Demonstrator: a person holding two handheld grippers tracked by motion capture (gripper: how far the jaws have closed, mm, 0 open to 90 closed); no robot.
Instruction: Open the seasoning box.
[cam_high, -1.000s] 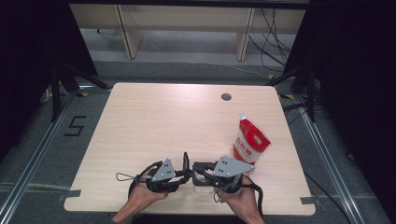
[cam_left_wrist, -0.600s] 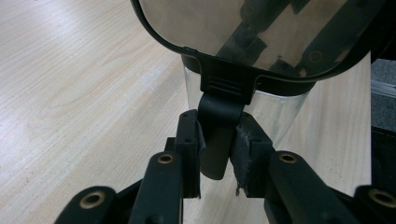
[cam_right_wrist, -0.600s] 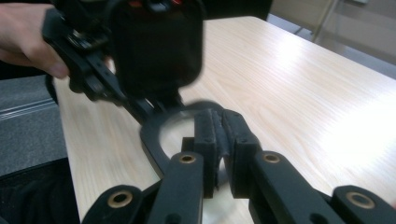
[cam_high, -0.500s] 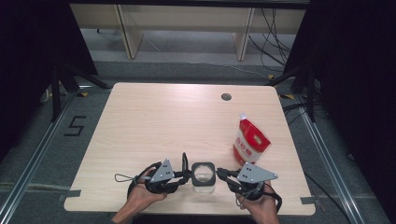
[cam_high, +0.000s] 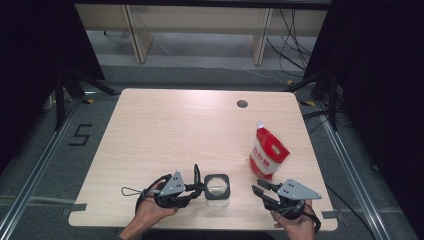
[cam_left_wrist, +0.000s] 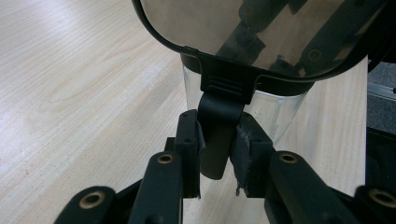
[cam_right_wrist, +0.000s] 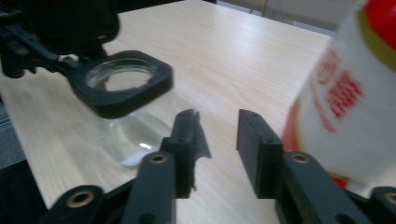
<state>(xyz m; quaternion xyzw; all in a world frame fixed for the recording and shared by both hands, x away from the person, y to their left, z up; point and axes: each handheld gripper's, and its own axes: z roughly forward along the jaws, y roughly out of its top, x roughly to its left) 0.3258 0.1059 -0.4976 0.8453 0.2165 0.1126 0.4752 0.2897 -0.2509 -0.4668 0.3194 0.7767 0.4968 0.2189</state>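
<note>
Jar (cam_high: 218, 189): clear glass, black squarish lid.

"5" marked on floor (cam_high: 80, 135)

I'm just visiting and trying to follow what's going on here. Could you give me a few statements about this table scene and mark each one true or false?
1. The left gripper has its fingers clamped on the black tab of the jar. True.
2. The right gripper holds the pouch. False: nothing is between its fingers, which have just been opening, and the pouch stands beside it.
3. The jar has a black square rim. True.
4. The pouch lies flat at the far left of the table. False: it stands upright at the right side.
5. The jar is full of red liquid. False: it looks clear and empty.
</note>
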